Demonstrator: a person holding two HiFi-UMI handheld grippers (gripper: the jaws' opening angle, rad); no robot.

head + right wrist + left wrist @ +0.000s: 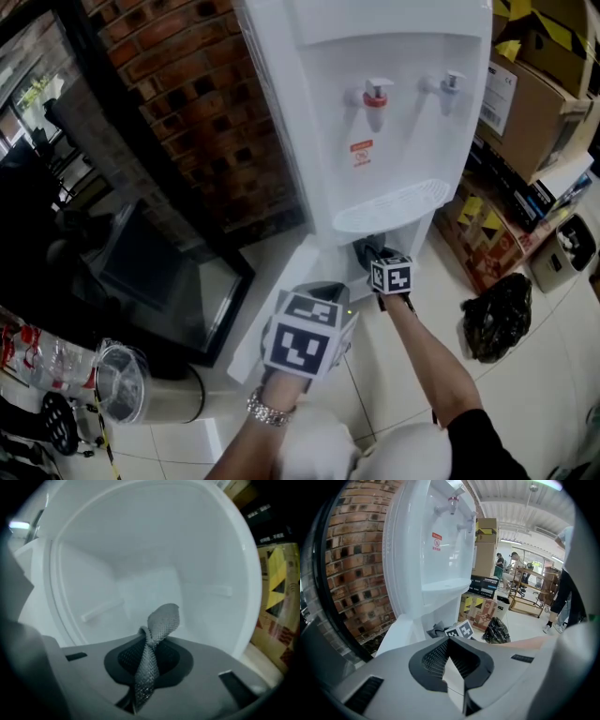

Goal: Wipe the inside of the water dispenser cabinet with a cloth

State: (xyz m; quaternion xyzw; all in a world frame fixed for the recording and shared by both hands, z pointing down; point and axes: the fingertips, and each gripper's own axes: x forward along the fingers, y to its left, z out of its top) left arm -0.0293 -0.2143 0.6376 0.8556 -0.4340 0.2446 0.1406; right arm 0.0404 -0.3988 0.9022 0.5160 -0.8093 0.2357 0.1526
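The white water dispenser (375,56) stands against a brick wall, its low cabinet open and the door (281,291) swung out to the left. My right gripper (372,259) reaches into the cabinet mouth, shut on a grey mesh cloth (366,250). In the right gripper view the cloth (161,620) sticks up twisted from the closed jaws of that gripper (150,644), a short way from the white inner wall (140,573). My left gripper (323,292) hangs back in front of the door, shut with nothing in it (452,657).
The brick wall (206,122) runs behind and left. Cardboard boxes (525,103), a white bin (567,248) and a black bag (497,314) crowd the right side. A dark framed panel (159,272) and a clear jug (117,380) sit at left.
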